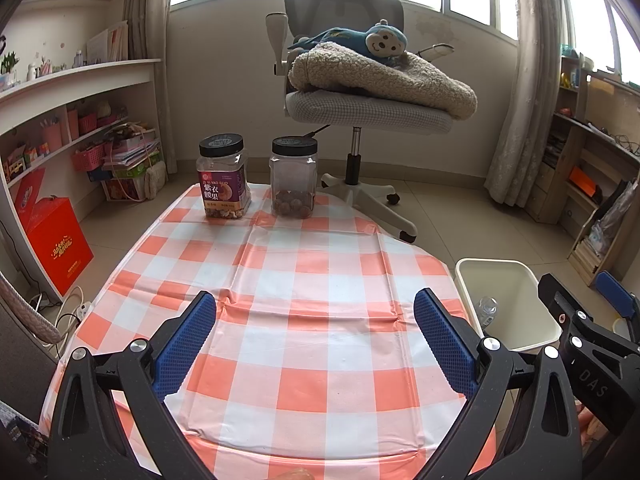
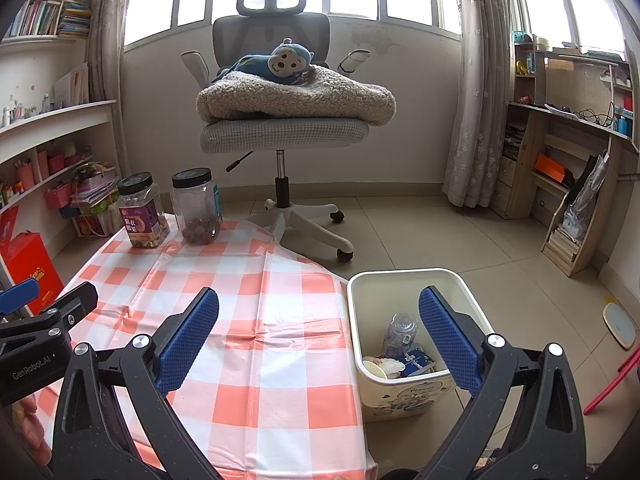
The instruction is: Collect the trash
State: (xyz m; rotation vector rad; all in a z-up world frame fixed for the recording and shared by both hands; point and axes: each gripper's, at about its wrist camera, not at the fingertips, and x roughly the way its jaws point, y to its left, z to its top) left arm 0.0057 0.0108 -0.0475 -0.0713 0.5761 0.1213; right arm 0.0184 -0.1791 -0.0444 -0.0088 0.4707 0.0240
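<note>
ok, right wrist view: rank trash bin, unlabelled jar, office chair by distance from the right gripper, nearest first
From the right gripper:
1. Trash bin: on the floor beside the table's right edge, partly between the open fingers.
2. Unlabelled jar: at the table's far end, left of centre, next to the labelled jar.
3. Office chair: beyond the table, by the window.

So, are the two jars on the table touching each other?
Apart. The left wrist view shows checked cloth between the labelled jar and the clear jar.
</note>
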